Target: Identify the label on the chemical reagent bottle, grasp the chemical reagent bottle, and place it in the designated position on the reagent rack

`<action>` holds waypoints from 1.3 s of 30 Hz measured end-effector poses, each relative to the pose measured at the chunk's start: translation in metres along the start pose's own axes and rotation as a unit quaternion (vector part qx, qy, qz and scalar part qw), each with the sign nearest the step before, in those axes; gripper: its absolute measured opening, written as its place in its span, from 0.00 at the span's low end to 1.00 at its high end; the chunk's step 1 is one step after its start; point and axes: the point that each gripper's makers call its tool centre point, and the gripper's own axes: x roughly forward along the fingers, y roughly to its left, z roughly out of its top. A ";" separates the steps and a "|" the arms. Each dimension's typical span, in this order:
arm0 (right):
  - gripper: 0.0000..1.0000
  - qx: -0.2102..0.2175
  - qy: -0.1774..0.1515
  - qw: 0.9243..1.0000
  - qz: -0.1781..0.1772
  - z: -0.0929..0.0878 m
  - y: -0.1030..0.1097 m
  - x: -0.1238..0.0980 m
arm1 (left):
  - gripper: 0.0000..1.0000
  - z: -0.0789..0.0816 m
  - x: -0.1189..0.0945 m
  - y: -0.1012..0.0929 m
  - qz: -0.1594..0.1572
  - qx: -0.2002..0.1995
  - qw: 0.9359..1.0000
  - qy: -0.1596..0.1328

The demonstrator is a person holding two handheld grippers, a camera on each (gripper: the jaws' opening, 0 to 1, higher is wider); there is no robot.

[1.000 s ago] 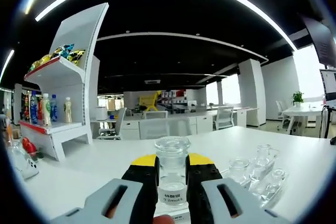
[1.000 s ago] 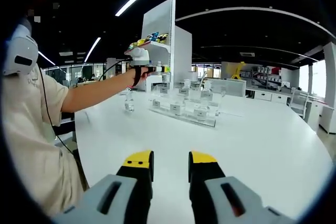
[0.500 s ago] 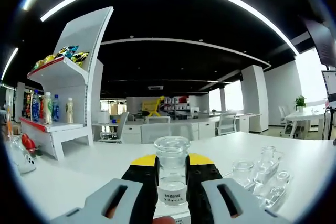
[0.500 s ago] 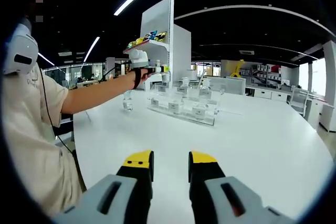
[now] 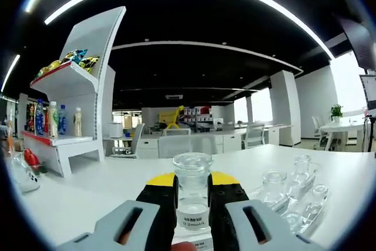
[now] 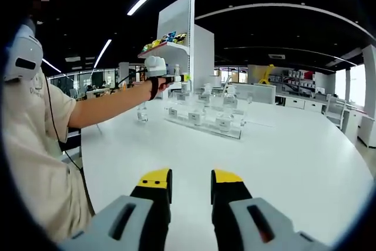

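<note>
- Left gripper (image 5: 192, 195): jaws pinch the reagent bottle (image 5: 192, 195) at its body.
- Reagent bottle: upright, long axis vertical, round stopper on top, white label facing the camera; held above the white table (image 5: 106, 189).
- Reagent rack (image 5: 294, 201): to the right of the bottle, holding clear bottles.
- Right gripper (image 6: 191, 189): jaws spread apart, nothing between them, above the table.

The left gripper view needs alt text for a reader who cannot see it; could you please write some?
The left tongs grip a clear glass reagent bottle with a white label, held upright above a white table. To the right stands a clear rack of similar bottles; to the left, a white shelf unit holds drinks and snacks.
</note>
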 end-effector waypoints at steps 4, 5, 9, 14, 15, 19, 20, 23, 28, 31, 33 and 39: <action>0.26 0.001 0.002 1.000 0.001 -0.002 -0.006 0.001 | 0.20 -0.002 -0.002 -0.001 -0.001 0.003 1.000 -0.001; 0.26 0.001 0.003 1.000 0.001 -0.002 -0.007 0.001 | 0.20 -0.003 -0.002 0.000 -0.001 0.003 1.000 0.000; 0.26 0.001 0.003 1.000 0.002 -0.002 -0.007 0.002 | 0.20 -0.010 -0.003 -0.002 0.000 0.005 1.000 0.005; 0.26 0.001 0.005 1.000 0.002 -0.003 -0.008 0.003 | 0.20 -0.020 -0.005 -0.003 -0.001 0.005 1.000 0.013; 0.26 0.001 0.005 1.000 0.001 -0.003 -0.008 0.002 | 0.20 -0.021 -0.005 -0.003 0.000 0.005 1.000 0.014; 0.26 0.000 0.004 1.000 0.000 -0.002 -0.009 0.002 | 0.20 -0.024 -0.007 -0.004 0.000 0.004 1.000 0.016; 0.26 0.000 0.004 1.000 0.000 -0.002 -0.009 0.001 | 0.20 -0.024 -0.007 -0.004 0.000 0.003 1.000 0.016; 0.26 0.000 0.004 1.000 -0.001 -0.001 -0.009 0.001 | 0.20 -0.025 -0.009 -0.005 -0.001 0.003 1.000 0.018; 0.26 -0.001 0.005 1.000 -0.001 -0.002 -0.008 0.002 | 0.20 -0.028 -0.011 -0.008 -0.002 0.002 1.000 0.021; 0.26 -0.003 0.006 1.000 -0.001 -0.002 -0.007 0.002 | 0.20 -0.031 -0.014 -0.009 -0.003 -0.002 1.000 0.023; 0.26 -0.004 0.005 1.000 0.000 0.000 -0.006 0.002 | 0.20 -0.033 -0.012 -0.007 -0.001 -0.002 1.000 0.024; 0.26 -0.005 0.005 1.000 -0.001 0.001 -0.006 0.002 | 0.20 -0.034 -0.011 -0.006 -0.001 -0.003 1.000 0.026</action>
